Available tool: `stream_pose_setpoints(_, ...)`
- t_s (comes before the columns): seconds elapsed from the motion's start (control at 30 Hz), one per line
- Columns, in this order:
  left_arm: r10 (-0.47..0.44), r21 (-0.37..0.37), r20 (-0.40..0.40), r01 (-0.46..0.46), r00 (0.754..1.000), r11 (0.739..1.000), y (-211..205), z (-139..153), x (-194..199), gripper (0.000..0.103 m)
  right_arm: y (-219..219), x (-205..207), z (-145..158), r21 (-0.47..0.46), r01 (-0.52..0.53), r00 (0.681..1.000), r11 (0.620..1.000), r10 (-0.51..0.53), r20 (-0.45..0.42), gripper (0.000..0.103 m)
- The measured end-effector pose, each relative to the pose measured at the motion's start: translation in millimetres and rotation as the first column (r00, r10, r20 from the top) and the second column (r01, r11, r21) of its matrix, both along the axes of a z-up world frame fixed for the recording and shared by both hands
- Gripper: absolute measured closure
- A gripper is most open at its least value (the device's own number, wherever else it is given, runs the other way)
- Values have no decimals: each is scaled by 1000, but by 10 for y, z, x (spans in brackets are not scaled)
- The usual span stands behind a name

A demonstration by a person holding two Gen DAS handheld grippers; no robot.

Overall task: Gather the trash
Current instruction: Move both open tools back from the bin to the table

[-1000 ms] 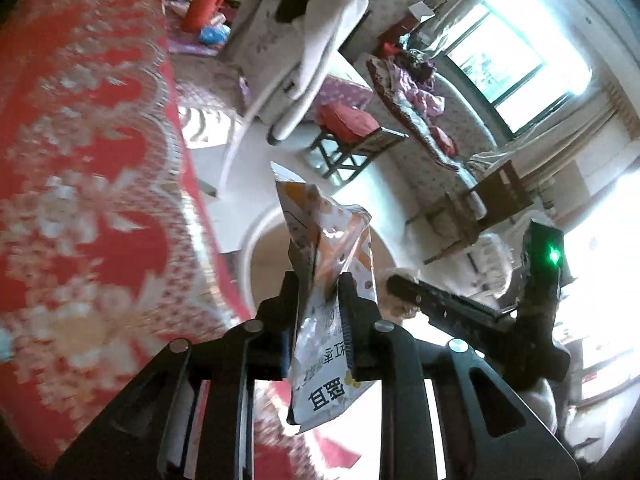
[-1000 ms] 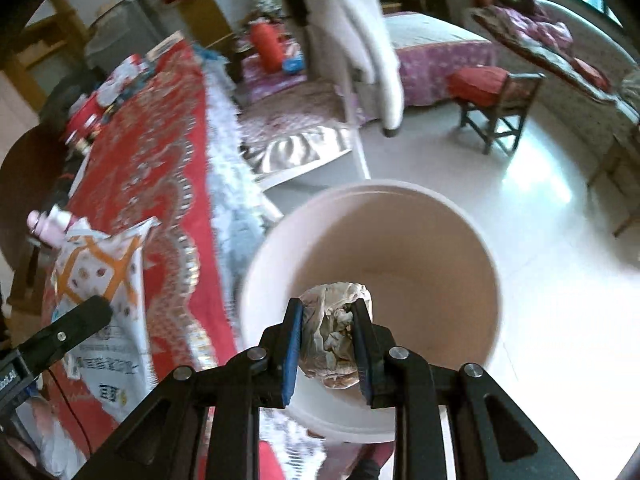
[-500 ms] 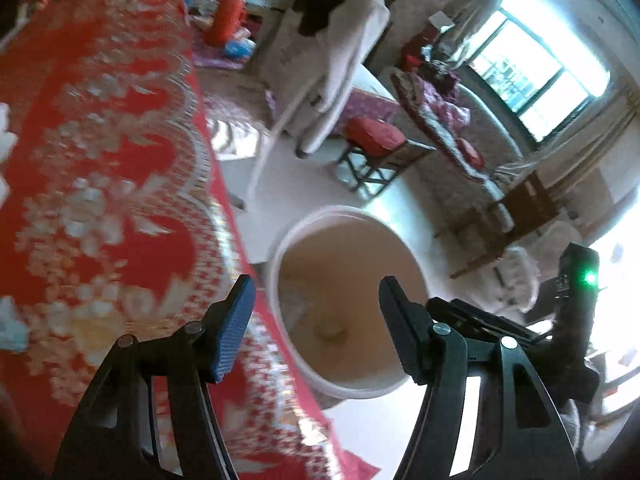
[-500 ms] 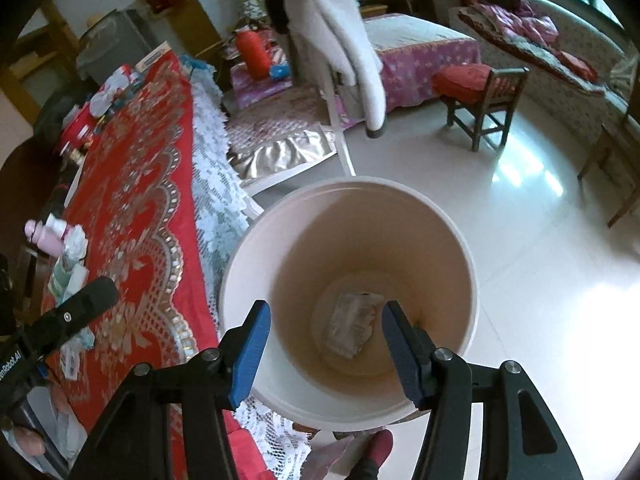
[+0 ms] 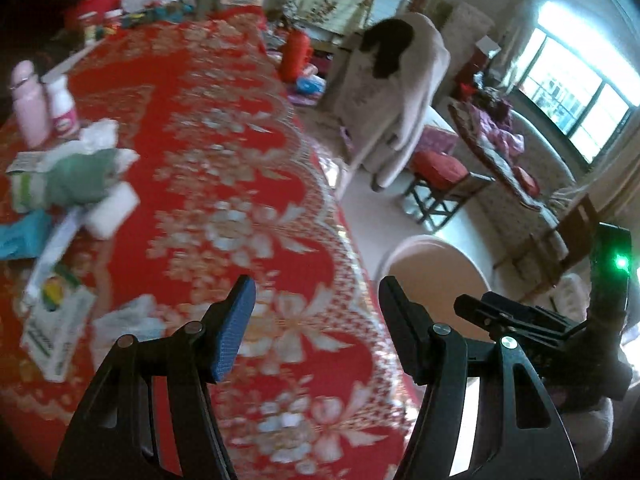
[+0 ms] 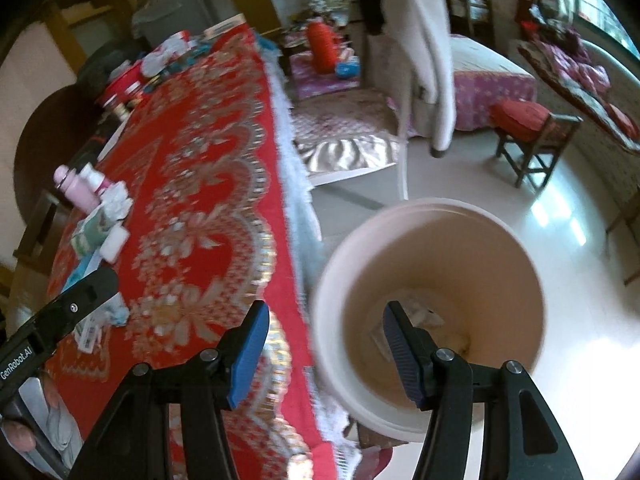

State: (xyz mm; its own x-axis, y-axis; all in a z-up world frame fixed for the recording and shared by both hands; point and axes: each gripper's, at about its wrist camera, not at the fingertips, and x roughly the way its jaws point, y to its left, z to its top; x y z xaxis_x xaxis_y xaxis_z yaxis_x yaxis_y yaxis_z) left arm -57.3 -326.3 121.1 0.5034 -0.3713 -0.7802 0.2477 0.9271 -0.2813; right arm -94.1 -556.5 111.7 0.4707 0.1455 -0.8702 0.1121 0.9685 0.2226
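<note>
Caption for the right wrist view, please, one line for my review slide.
Open right gripper above the edge of the red tablecloth, beside a beige bin holding discarded wrappers.

Each gripper, left (image 5: 316, 324) and right (image 6: 324, 348), has black angular finger arms with silver pivot screws and blue ribbed pads (image 6: 248, 350); the right unit's body carries a green indicator light (image 5: 621, 263), the left's white "GenRobot.AI" lettering (image 6: 16, 362).

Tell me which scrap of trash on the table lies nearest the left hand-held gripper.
The crumpled white wrapper just left of the left hand-held gripper; the printed packet and green pack lie farther away.
</note>
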Motion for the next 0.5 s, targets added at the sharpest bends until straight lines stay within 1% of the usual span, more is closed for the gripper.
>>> stream_pose_setpoints(0.23,102,27,2,-102,995,994,570,24,-54,40,563,165,9,18,-110,994,994,110,4,45)
stream_pose_setpoints(0.33,148,30,-1,-148,989,989,860,38,-106,40,839,241,-3,29,-166,986,986,166,4,45)
stream_pose_setpoints(0.5,211,58,0,-211,977,976,1316,26,-196,40,1228,313,-38,48,-241,970,969,241,2,44)
